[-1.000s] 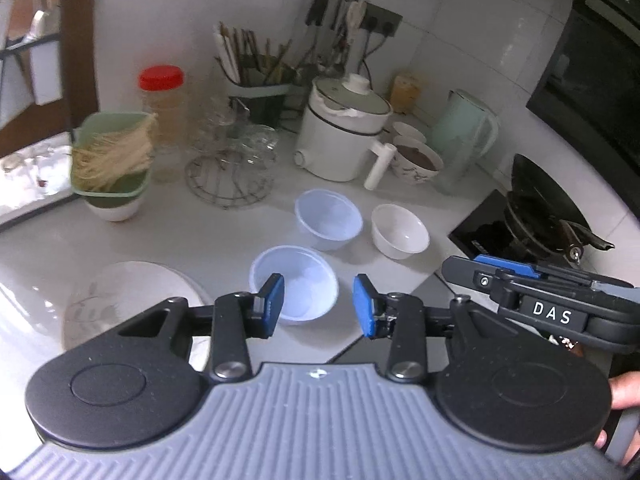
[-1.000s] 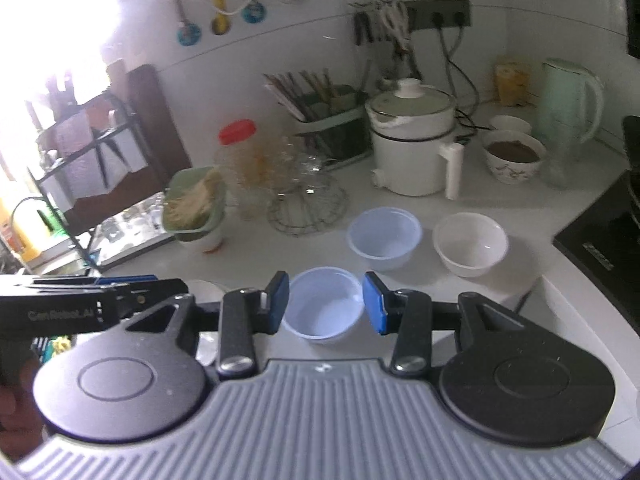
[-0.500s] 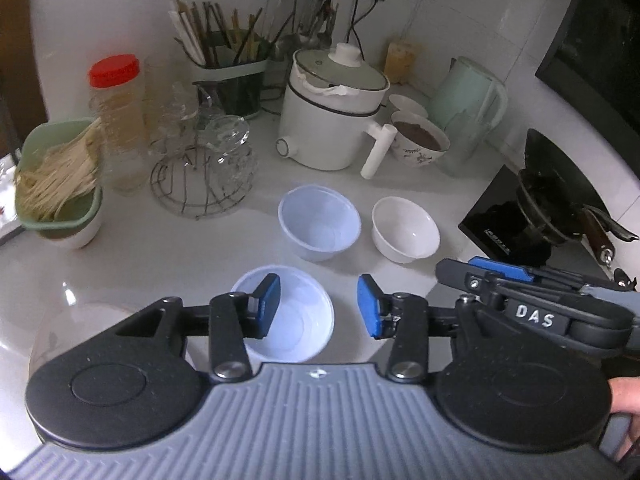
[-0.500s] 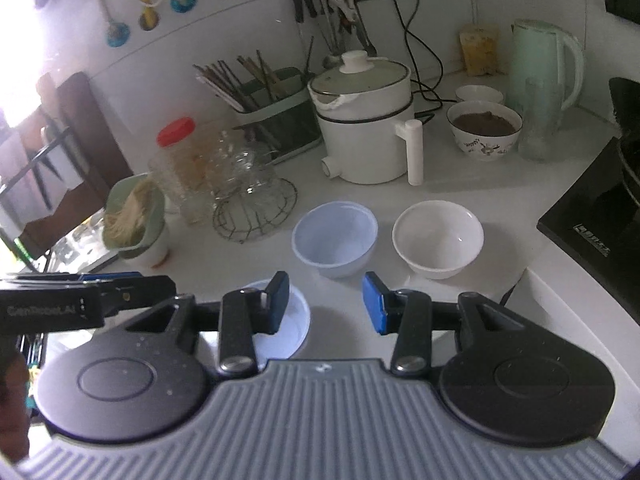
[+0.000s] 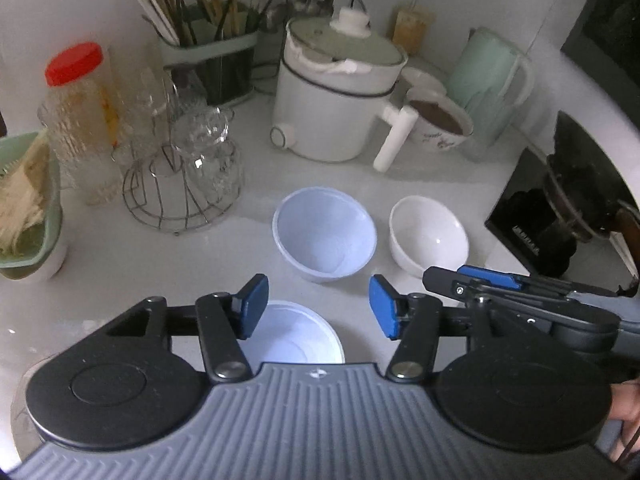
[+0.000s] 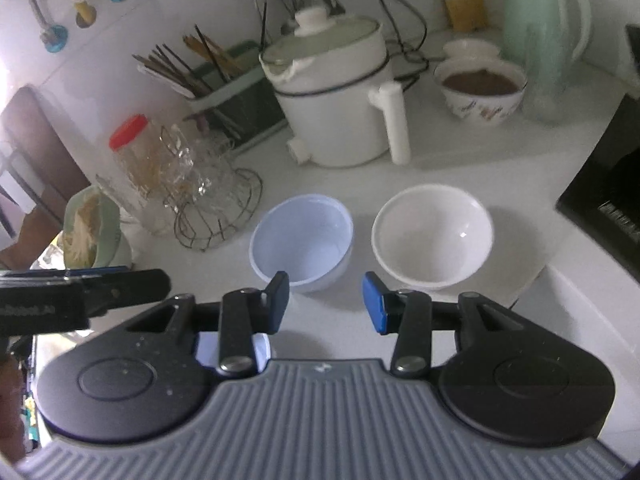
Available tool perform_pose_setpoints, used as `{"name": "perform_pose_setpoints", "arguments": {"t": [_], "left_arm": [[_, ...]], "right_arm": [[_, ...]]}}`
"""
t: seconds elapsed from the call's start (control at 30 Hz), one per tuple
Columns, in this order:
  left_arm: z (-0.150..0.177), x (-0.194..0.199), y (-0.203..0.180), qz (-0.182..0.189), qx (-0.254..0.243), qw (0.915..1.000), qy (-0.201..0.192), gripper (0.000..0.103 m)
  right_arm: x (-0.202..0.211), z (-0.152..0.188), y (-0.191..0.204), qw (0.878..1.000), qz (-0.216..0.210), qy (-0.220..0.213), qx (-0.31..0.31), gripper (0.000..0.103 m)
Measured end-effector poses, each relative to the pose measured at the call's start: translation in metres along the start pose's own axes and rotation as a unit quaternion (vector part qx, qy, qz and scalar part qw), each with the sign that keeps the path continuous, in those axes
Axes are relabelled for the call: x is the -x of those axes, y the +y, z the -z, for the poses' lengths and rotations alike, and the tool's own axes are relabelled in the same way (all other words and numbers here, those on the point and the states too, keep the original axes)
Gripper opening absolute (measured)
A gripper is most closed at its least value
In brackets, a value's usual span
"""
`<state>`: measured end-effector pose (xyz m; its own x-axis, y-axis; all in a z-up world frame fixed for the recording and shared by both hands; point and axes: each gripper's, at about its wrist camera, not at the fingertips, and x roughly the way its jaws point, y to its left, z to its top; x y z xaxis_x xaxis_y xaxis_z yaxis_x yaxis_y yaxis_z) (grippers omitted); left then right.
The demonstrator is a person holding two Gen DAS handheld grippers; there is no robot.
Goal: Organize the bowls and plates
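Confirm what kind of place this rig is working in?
Most likely a home kitchen counter: a white electric cooking pot, a holder of chopsticks and utensils, and a black stovetop at the counter's right edge.

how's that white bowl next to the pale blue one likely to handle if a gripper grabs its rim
The white bowl looks glossy, probably glazed ceramic: likely stiff, slippery at the rim and breakable if dropped. It stands upright on a broad base, so tipping seems unlikely. It looks empty, so probably moderately light.
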<state>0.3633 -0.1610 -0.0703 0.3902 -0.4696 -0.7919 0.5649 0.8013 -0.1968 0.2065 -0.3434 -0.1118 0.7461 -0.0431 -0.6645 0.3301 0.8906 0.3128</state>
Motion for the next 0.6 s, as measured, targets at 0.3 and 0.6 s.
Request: {"name": "perform_pose_setpoints", "arguments": {"t": [0.3, 0.6], "left_arm": [[-0.017, -0.056, 0.024, -0.003, 0.048, 0.9982, 0.036, 0.064], [-0.04, -0.109, 0.033, -0.003, 0.041, 0.9976, 0.056, 0.064]], "right_arm": [[-0.039, -0.008, -0.016, 0.998, -0.03, 0.032, -0.04, 0.065], [-0.08, -0.014, -0.022, 0.993, -0.049, 0.056, -0.087, 0.065]]}}
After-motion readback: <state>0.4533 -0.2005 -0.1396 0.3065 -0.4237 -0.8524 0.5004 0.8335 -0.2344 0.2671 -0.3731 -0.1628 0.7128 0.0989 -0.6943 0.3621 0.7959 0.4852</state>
